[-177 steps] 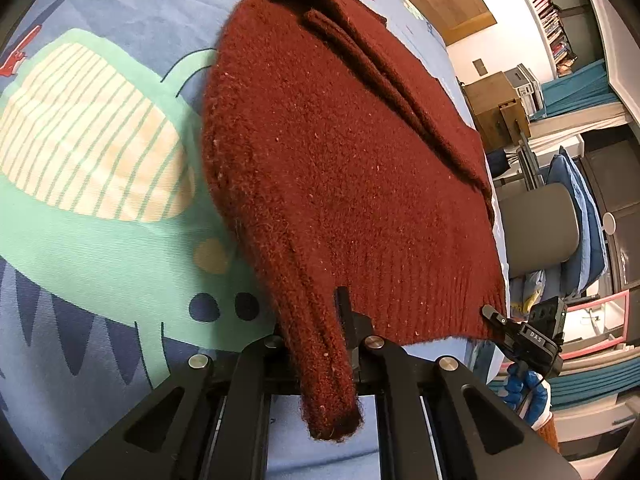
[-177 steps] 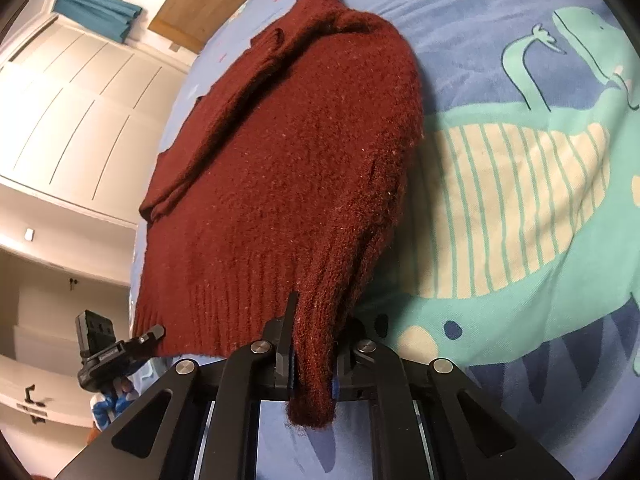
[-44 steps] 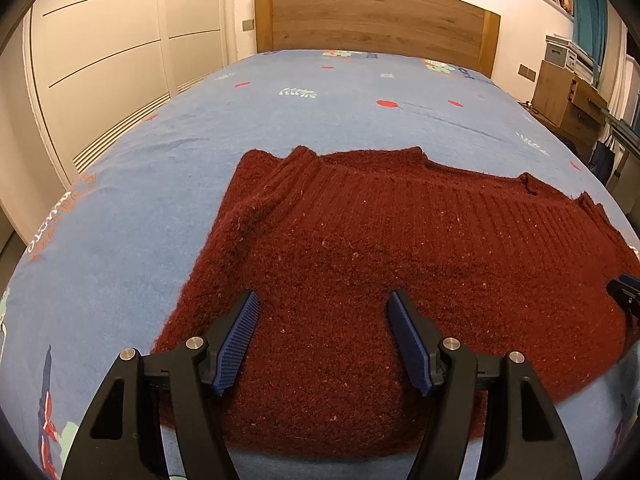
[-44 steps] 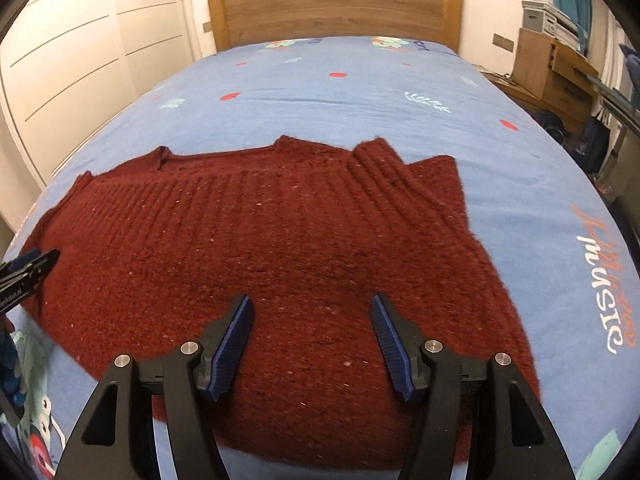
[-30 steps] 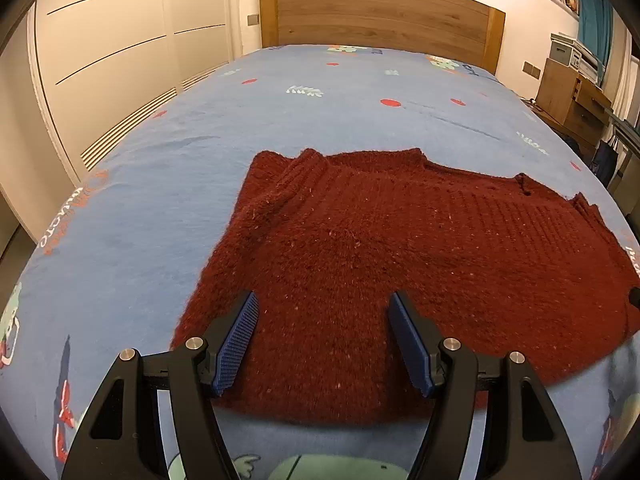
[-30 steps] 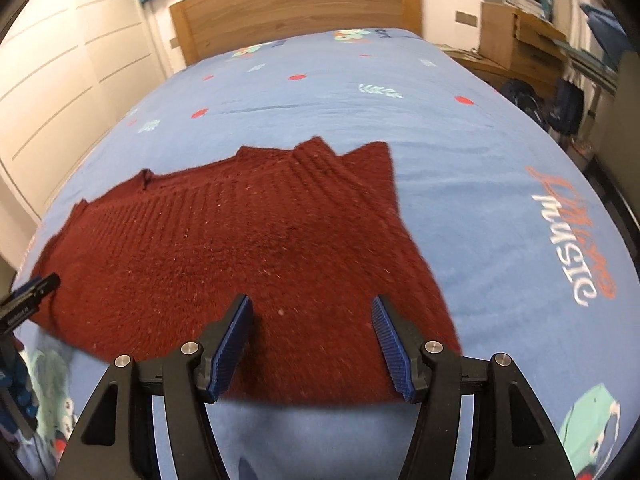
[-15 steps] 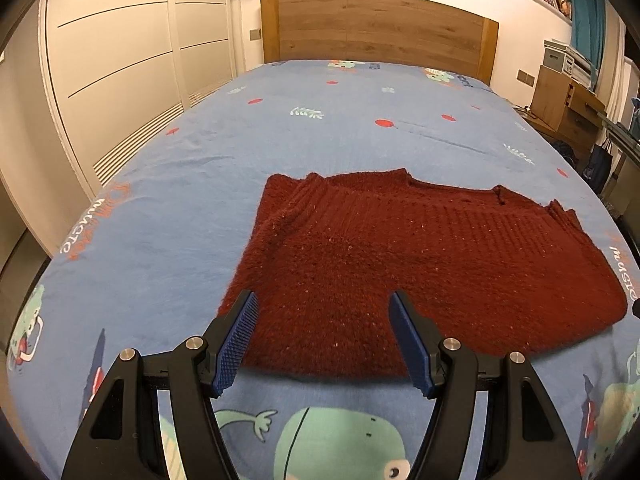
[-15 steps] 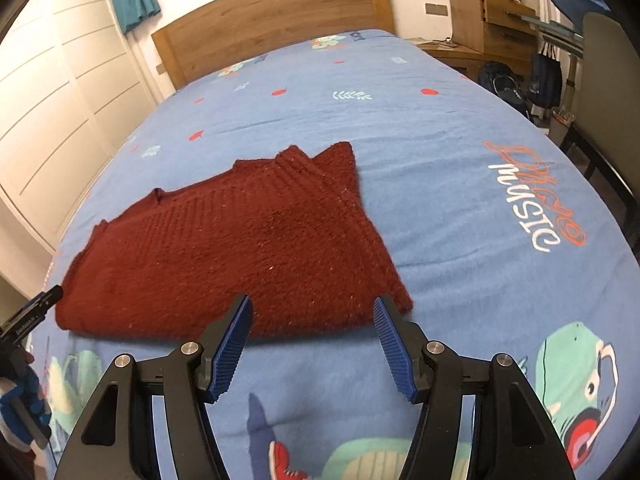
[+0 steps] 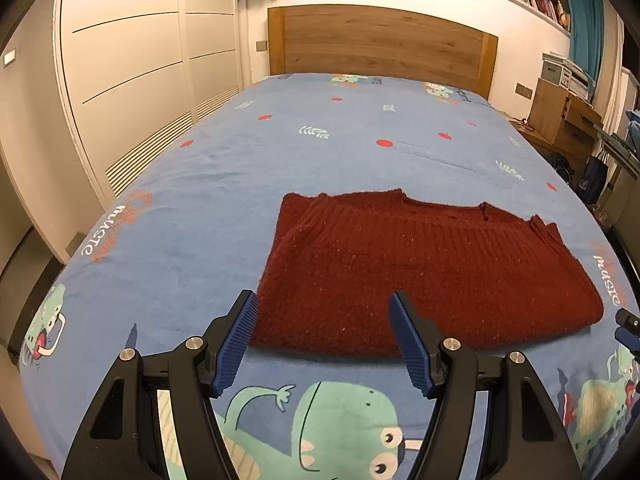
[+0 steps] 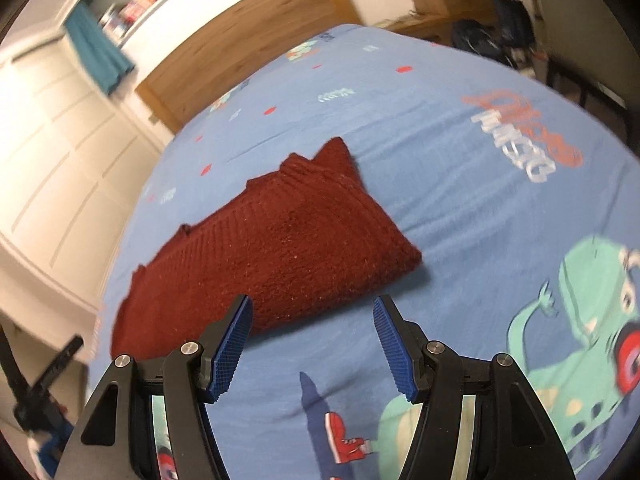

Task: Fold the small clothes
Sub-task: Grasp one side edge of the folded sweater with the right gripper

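sweater (image 9: pixel 424 272) on bed (image 9: pixel 224 200), headboard (image 9: pixel 380 44) behind

Left gripper (image 9: pixel 322 336): two black plastic finger arms, angular with triangular cut-outs at 7 and 5 o'clock of frame. Fingers (image 9: pixel 236 340) faced with blue pads, fine ribbed texture. Four round silver screw heads across the arms. A pale strip shows between the arms near the base.

Right gripper (image 10: pixel 312 344): same build. Black arms, blue ribbed pads (image 10: pixel 394 346), four silver screws, triangular cut-outs low at 7 and 5 o'clock.
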The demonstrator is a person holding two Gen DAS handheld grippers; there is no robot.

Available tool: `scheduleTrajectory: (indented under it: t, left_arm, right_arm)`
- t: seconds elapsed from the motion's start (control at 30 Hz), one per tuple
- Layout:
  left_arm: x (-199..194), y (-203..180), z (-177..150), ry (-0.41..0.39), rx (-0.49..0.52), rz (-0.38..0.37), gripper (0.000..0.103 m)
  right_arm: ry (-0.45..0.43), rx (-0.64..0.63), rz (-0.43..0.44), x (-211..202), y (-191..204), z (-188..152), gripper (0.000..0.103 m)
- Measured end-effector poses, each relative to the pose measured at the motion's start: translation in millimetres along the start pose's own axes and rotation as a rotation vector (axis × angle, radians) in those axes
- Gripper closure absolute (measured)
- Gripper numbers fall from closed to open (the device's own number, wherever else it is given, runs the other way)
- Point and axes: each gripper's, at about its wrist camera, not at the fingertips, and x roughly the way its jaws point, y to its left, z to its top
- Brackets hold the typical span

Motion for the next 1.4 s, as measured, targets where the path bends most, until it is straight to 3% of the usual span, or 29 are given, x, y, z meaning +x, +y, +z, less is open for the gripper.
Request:
scheduleTrajectory:
  t: [0.43,0.73,1.07,1.4]
  left_arm:
    - [33.4,20.3,-23.1,0.086,-0.003,0.047,0.041]
    - [53.7,42.0,-32.4,0.134,-0.047,0.067,0.041]
    - [56.8,53.7,-31.3,0.136,-0.063,0.066,0.041]
    - [53.4,74.2,-29.5,0.124,-0.097,0.068,0.041]
  right_arm:
    - [0.047,0.287,0.075,55.4,-46.7,-26.9,0.038]
    - [-0.015,0.404,0.15,85.6,-58.3,-2.7,0.038]
    - [-0.075,0.494,0.188,109.8,-68.9,21.2,0.039]
    - [-0.085,0.577,0.221,117.9,-80.2,26.2,0.065]
